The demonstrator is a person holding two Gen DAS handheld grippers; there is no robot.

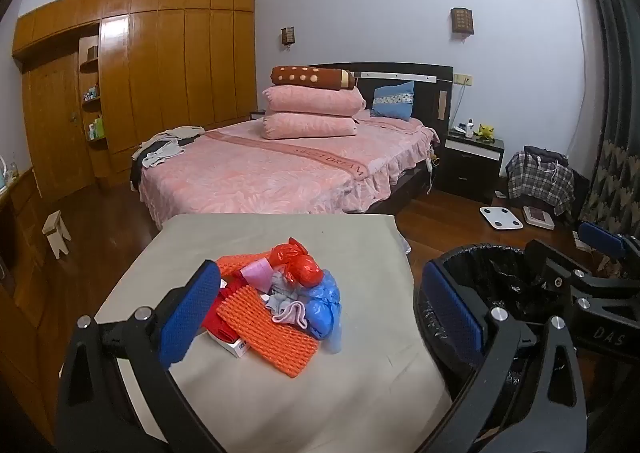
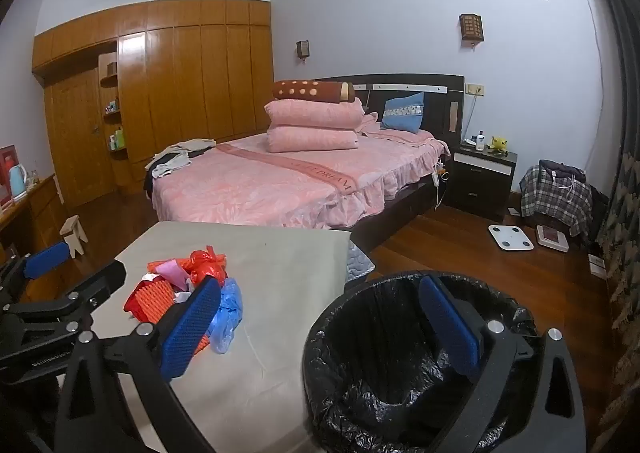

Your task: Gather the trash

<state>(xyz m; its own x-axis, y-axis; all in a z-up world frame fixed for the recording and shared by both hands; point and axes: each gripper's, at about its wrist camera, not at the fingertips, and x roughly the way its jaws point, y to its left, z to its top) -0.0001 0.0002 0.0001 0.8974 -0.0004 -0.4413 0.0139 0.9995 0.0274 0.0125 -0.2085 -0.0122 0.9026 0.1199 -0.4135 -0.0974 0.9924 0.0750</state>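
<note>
trash pile (image 1: 280,301) partly hidden behind left hand-held gripper (image 1: 320,313), both hand-held grippers spread empty.

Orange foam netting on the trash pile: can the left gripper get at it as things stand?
Probably yes. The left gripper is open, the orange foam netting lies on top at the pile's near edge, and nothing sits between them on the table.

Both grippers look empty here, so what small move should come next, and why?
Probably ease the left gripper forward and down onto the trash pile. Its jaws stand open with nothing between them, the pile lies untouched on the table, and the lined bin waits beside it.
</note>
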